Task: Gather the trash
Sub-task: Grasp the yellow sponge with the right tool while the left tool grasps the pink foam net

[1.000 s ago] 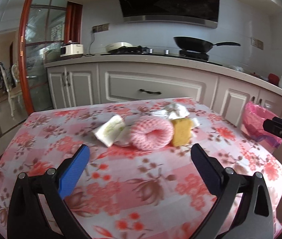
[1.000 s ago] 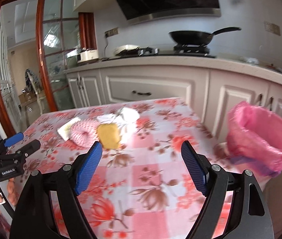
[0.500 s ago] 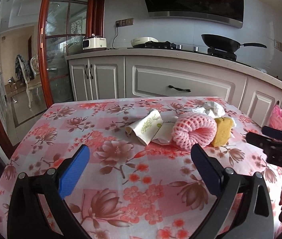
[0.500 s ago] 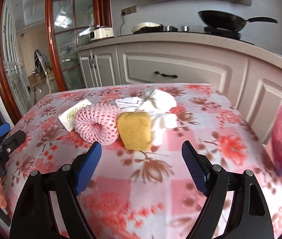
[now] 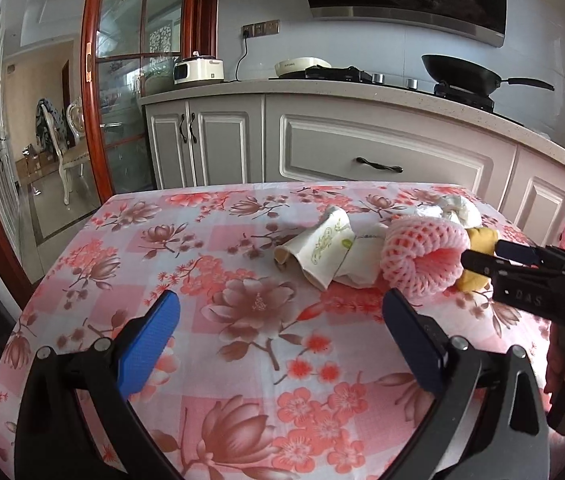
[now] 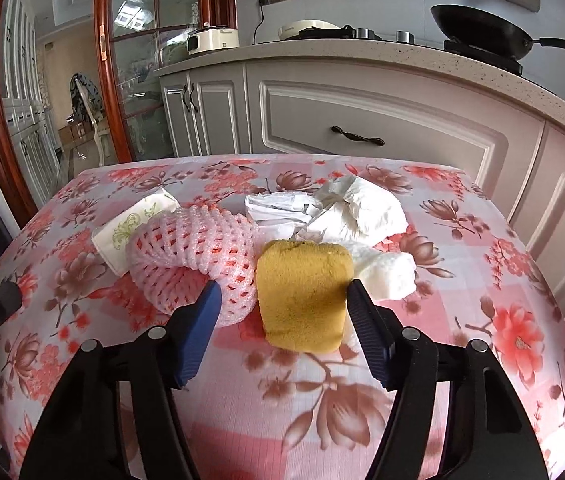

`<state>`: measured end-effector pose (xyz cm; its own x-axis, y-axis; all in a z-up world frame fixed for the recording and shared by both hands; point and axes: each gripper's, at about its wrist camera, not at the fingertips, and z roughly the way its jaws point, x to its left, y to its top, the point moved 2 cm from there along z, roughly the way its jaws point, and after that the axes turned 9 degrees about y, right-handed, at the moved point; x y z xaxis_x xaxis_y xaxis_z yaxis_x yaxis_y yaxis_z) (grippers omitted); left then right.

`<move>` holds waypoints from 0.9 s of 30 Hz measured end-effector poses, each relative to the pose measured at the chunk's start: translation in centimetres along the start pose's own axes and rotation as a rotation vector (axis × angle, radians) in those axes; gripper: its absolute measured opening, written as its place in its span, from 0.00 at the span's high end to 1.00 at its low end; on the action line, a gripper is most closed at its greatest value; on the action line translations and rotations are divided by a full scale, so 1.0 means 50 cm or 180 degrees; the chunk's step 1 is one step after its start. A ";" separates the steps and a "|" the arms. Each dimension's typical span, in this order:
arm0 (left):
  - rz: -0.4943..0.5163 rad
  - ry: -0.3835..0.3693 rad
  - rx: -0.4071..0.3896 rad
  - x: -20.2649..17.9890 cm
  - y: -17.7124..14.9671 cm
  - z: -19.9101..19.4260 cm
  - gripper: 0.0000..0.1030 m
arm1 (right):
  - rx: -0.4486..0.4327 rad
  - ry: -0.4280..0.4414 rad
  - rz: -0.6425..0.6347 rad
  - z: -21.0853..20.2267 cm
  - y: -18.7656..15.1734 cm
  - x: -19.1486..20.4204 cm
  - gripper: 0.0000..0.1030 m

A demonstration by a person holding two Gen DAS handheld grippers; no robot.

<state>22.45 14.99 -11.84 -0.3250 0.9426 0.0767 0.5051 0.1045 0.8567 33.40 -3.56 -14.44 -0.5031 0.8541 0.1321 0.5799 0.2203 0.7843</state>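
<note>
The right claw [image 6: 282, 300] is spread wide around the yellow sponge [image 6: 302, 288] on the desk [image 6: 462, 300]; the left claw [image 5: 282, 320] hangs released, empty.

Yellow sponge [image 6: 304, 292] between parted fingers [image 6: 198, 320]

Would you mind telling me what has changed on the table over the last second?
The right hand-held gripper has advanced from well back on the table to the trash pile; its open jaws now straddle the yellow sponge without closing on it. The left hand-held gripper has swung left and stays open, holding nothing. The sponge, pink foam net, tissue packet and crumpled tissues lie as before.
</note>
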 end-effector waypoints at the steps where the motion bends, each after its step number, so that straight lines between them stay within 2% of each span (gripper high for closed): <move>1: -0.0002 -0.0002 0.0005 -0.001 0.000 0.002 0.05 | 0.0004 0.0001 -0.0007 0.006 0.003 -0.002 0.41; 7: 0.0048 -0.0046 0.0040 -0.015 0.002 0.012 0.05 | 0.0029 0.0120 0.0081 0.017 0.012 -0.013 0.41; 13: 0.0069 -0.0073 0.0046 -0.027 0.010 0.021 0.05 | 0.0067 -0.0054 -0.0014 0.003 -0.002 -0.028 0.41; 20: 0.0119 -0.0088 -0.0008 -0.046 0.024 0.016 0.05 | 0.0040 -0.0056 -0.0080 0.013 0.017 -0.028 0.41; 24: 0.0131 -0.0068 0.0011 -0.044 0.026 0.020 0.05 | 0.0148 -0.0077 -0.0109 0.045 0.021 -0.021 0.41; 26: 0.0101 -0.0086 0.0033 -0.042 0.027 0.024 0.05 | 0.0171 -0.0036 -0.0020 0.046 0.020 -0.028 0.55; 27: 0.0093 -0.0103 0.0046 -0.044 0.029 0.028 0.05 | 0.0131 -0.0013 0.0017 0.038 0.021 -0.032 0.54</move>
<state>25.01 13.52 -11.45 -0.2841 0.9551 0.0847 0.5255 0.0812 0.8469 36.01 -3.78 -14.99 -0.4973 0.8572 0.1336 0.6085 0.2349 0.7580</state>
